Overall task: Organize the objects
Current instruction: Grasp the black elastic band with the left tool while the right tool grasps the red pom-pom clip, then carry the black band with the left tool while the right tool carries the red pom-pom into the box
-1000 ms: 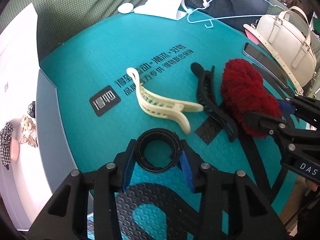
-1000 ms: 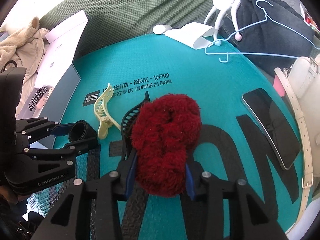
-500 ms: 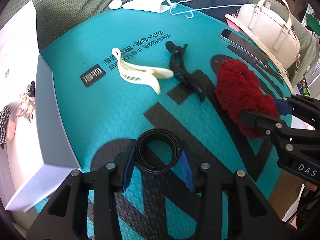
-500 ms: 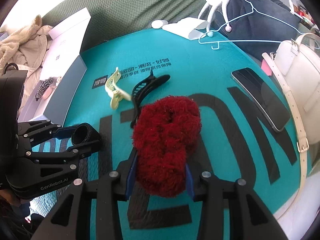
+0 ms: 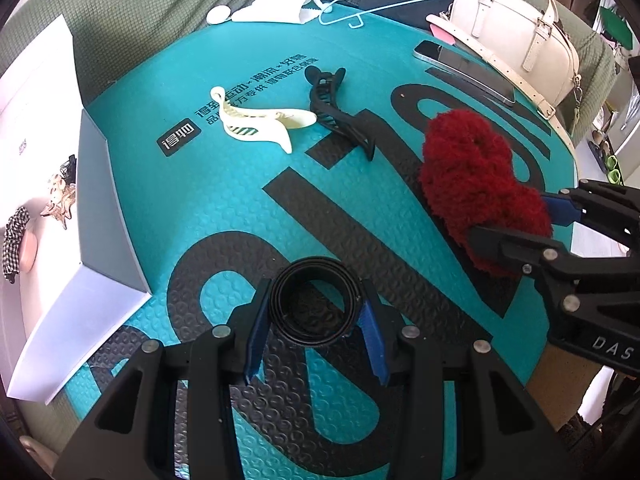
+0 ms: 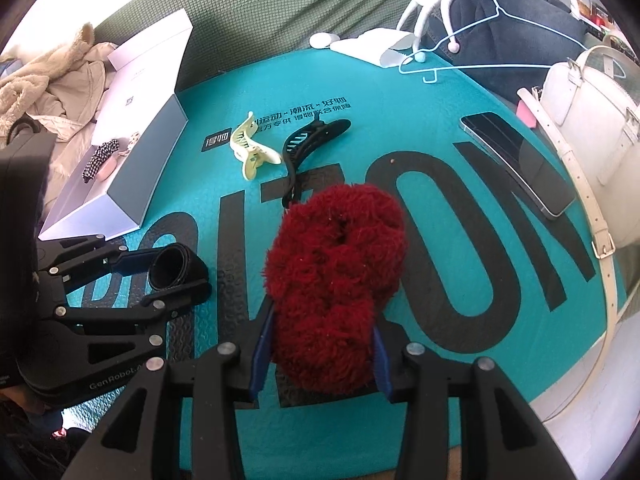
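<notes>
My left gripper [image 5: 314,300] is shut on a black elastic band ring [image 5: 312,264], held just above the teal mat [image 5: 200,200]. My right gripper [image 6: 322,344] grips a fluffy red scrunchie [image 6: 336,260]; its jaws are opening, but the pads still press the fluff. In the left wrist view the right gripper [image 5: 520,222] and red scrunchie [image 5: 468,160] are at the right. The right wrist view has the left gripper [image 6: 168,276] at the left. A cream hair claw [image 5: 256,124] and a black hair claw [image 5: 336,112] lie on the mat further back.
An open white box [image 5: 100,216] at the mat's left holds a checked scrunchie [image 5: 14,236] and small hair pieces. A phone [image 6: 520,160], a white handbag [image 5: 516,36] with strap and a blue hanger [image 6: 500,20] lie at the right and back.
Both grippers have drawn back toward the mat's near edge, each carrying its item. The two hair claws now lie farther off and the box's near corner has come into view.
</notes>
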{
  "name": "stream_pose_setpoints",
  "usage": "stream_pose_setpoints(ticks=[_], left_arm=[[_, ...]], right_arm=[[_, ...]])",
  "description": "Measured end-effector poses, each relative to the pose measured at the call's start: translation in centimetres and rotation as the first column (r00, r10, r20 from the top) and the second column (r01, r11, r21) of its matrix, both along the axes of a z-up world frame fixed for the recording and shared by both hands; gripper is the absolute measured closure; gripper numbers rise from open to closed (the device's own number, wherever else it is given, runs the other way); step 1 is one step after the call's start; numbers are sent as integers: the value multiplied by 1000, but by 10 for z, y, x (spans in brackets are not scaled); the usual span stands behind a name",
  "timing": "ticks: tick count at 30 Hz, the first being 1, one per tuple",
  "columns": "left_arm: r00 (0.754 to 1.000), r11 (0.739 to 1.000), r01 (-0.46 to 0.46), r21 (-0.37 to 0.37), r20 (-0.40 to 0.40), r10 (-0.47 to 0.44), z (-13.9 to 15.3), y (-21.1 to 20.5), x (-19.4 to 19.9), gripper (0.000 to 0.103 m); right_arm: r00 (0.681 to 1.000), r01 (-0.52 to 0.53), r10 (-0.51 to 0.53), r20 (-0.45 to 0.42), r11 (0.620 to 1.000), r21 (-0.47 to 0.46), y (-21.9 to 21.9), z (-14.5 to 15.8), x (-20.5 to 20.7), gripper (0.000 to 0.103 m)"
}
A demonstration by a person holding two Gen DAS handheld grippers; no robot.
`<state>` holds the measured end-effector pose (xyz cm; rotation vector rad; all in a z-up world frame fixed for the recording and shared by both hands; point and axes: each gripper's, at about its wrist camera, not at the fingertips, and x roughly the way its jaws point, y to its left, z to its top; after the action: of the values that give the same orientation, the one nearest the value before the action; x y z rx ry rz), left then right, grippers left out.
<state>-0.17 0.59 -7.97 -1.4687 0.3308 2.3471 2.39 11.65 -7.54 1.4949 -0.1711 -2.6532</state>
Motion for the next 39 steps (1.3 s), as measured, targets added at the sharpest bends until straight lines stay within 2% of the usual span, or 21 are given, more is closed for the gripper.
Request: stream_pose_setpoints(ticks=[5,7,10,13,15,18,20,21,25,32,39], left_arm=[[1000,1000,-2,14,-16,3,-2,2,0,63],[1000,1000,-4,24,-23,4,-3,1,-1,62],[999,1000,-1,29,-36,2,-4,0,-1,59],[999,999,-5,31,-49,7,-5,-2,-2,53],[999,999,-6,38,-51,8,-5,-4,-3,53],[998,999,0,42,-58,2,-6,-4,-3,55],[998,999,-2,53,-60,5,-6,-5,-5,63],[998,999,-5,54,-61,8,-5,-5,-4,63],[999,998,-5,69,-41,7,-4,-9,-7,64],[997,993,-74,89,1,74,0,-30,-13,64],[991,986,-131,107,-15,133,16,-57,-13,64]], right_arm=[[1000,-5,5,-6,1000,10,-1,-1,-2,53],[1000,1,-1,-1,1000,22,-2,-4,-5,47],[1000,10,-10,19,999,38,-1,-11,-9,46],[1000,17,-17,0,999,30,-1,-13,-8,46],[1000,19,-19,-9,999,26,0,-14,-7,46],[1000,17,-16,-14,998,54,-2,-14,-6,58],[1000,13,-12,-14,997,70,-4,-14,-6,59],[1000,16,-16,-13,998,66,-3,-14,-6,60],[1000,30,-29,-10,998,48,0,-13,-4,63],[1000,23,-23,3,998,52,-7,-8,2,64],[1000,-3,3,11,999,43,-17,-3,11,64]])
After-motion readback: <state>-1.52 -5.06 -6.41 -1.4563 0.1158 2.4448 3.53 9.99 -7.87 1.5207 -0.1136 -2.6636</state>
